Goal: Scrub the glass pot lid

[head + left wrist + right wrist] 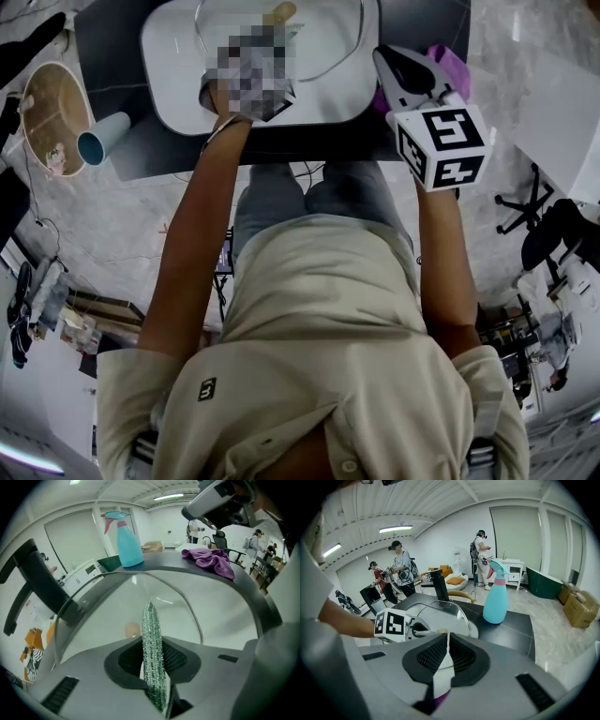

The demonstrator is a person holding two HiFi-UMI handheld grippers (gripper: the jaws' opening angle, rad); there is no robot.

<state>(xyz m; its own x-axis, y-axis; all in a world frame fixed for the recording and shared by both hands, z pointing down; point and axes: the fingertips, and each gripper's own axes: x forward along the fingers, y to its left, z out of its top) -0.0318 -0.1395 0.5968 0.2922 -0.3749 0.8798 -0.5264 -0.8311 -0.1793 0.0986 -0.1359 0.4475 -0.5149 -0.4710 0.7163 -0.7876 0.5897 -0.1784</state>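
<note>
The glass pot lid (328, 37) lies in a white tray (169, 56) on the dark table. Its wooden knob (279, 13) shows at the far side. My left gripper (152, 653) is shut on a green glittery scrubber (152, 644), which stands edge-on against the lid's glass (122, 602). A mosaic patch covers this gripper (248, 70) in the head view. In the right gripper view it reaches over the lid (445, 613). My right gripper (445, 656) hovers shut and empty at the tray's right edge, above a purple cloth (450, 67).
A blue spray bottle (496, 599) stands on the table beyond the tray. A black upright post (439, 585) rises behind the lid. A blue cup (101, 139) and a round wooden bowl (52, 117) sit at the left. Several people stand in the room behind.
</note>
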